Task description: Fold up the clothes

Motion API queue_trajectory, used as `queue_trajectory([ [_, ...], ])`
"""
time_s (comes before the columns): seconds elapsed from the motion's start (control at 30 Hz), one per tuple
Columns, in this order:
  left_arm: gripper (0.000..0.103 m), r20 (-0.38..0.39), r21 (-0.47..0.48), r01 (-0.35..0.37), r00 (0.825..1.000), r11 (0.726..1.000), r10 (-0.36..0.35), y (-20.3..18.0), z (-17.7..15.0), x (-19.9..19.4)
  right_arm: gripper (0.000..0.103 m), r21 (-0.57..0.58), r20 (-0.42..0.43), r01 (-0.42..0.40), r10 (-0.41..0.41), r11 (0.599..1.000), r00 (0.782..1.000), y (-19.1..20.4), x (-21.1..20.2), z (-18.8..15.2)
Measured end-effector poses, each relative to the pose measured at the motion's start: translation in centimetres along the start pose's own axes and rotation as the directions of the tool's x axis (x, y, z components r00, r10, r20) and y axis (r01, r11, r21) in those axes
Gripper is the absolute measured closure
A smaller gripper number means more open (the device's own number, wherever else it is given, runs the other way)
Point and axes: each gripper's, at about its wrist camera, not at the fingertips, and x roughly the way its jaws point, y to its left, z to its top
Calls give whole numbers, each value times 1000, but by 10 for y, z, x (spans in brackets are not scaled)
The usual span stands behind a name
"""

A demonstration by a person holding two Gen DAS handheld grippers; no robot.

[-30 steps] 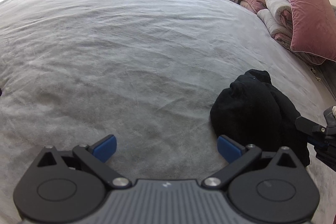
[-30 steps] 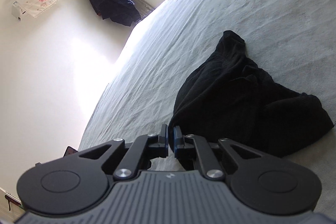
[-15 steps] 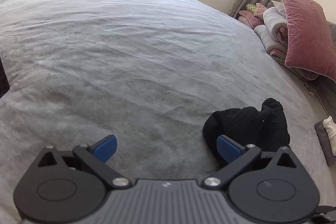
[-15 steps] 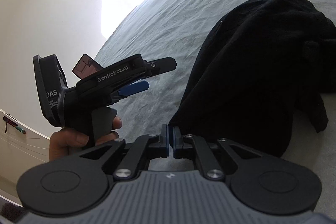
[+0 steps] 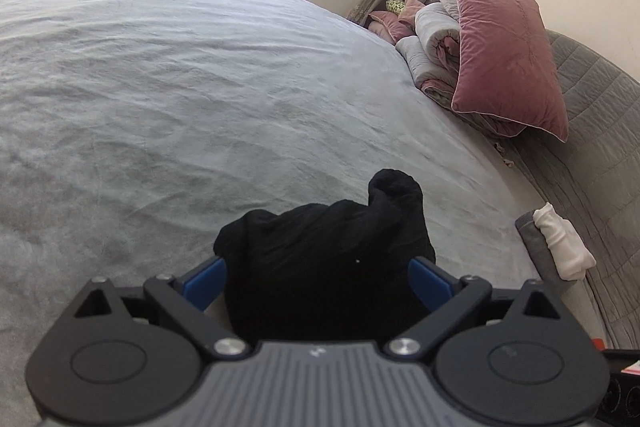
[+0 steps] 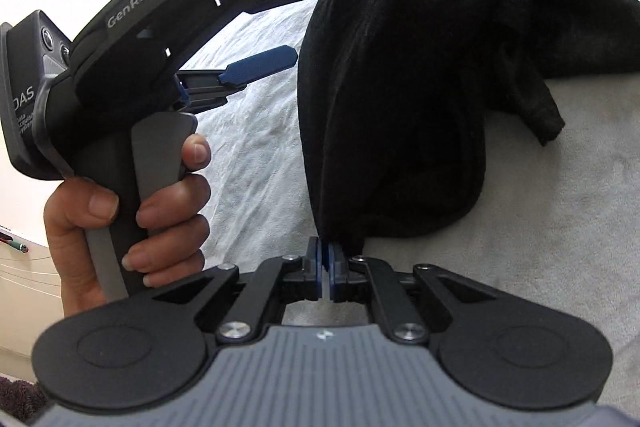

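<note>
Clothing is what we see first: one black garment [image 5: 324, 259] lies crumpled on the grey bed [image 5: 168, 99], at about 6 o'clock in the left wrist view, and fills the upper right of the right wrist view [image 6: 404, 75]. Our right gripper [image 6: 324, 261] has its fingers closed on the lower edge of this cloth, a small tip of fabric pinched between the blue pads. Our left gripper [image 5: 316, 277] stands wide open, the garment lies between its two fingers [image 5: 204, 281], and we cannot tell if they touch it. In the right wrist view the same gripper [image 6: 316, 7] shows at 10 o'clock, with a hand [image 6: 132, 211] around its handle. At 2 o'clock from the garment a pink pillow [image 5: 508, 55] leans on rolled bedding [image 5: 432, 43]. At 3 o'clock lies a white cloth [image 5: 560, 241].
</note>
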Motion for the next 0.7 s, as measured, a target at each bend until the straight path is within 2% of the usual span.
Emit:
queue_trajectory([
  [0.03,7,-9,9,-9,1000,1000,9,-2,-1,4,97,6,-3,-4,4,1000,1000,-2,-2,1],
  [0.07,15,-14,19,-24,1000,1000,25,-4,-3,7,96,11,-7,-7,7,1000,1000,-4,-3,2],
  [0.1,21,-19,30,-41,999,999,41,-6,-5,11,90,17,-5,-9,9,1000,1000,-7,-6,3],
  [0.17,43,-18,40,-70,997,997,71,-7,-8,15,89,34,22,-5,4,999,1000,-15,-15,6],
  [0.2,48,-15,32,-66,998,997,67,-6,-7,13,88,45,35,-6,4,999,999,-19,-20,8],
  [0.27,67,1,12,-50,999,999,50,-2,-6,7,82,67,71,-3,-2,998,997,-27,-31,13],
  [0.33,78,23,-1,-39,999,999,39,2,-5,-1,47,84,112,3,-12,996,994,-33,-42,19],
  [0.47,86,57,-16,-36,998,999,37,14,-6,-21,45,124,183,7,-29,992,983,-41,-56,32],
  [0.6,88,66,-22,-49,997,999,51,31,-10,-41,45,164,219,15,-52,986,974,-50,-64,39],
  [0.7,88,43,-42,-56,997,998,58,49,-16,-55,44,183,236,22,-66,983,970,-50,-61,43],
])
